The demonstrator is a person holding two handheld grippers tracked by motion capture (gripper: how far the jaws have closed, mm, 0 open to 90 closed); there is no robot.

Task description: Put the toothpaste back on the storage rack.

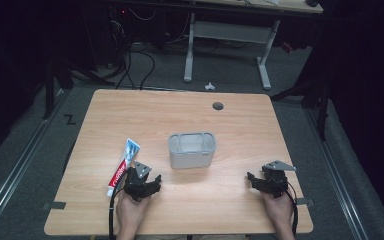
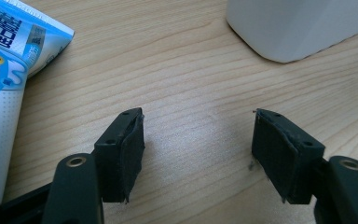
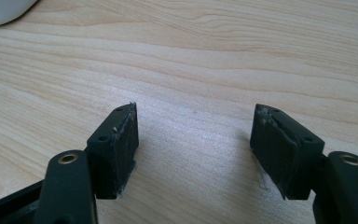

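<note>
Your left gripper rests low over the near left part of the wooden table, and your left hand comes in from the bottom edge to hold it. In the left gripper view, this left gripper has its two black jaws standing wide apart, and between them there is just bare wood; they hold nothing. The toothpaste tube lies flat on the table just beside this gripper, on its left side, with the flat crimped end pointing away from you and the cap end toward you. In the left gripper view the toothpaste tube appears at the left edge, near the left jaw but not touching it.

The grey container stands upright near the middle of the table, between your two grippers and a little farther from you. It is open at the top, and what is inside I cannot tell. Its lower corner shows at the top right of the left gripper view, apart from the jaws.

Your right gripper is over the near right part of the table, well apart from the tube, held by your right hand. Its jaws, seen in the right gripper view, also stand wide open over bare wood, with nothing in them.
</note>
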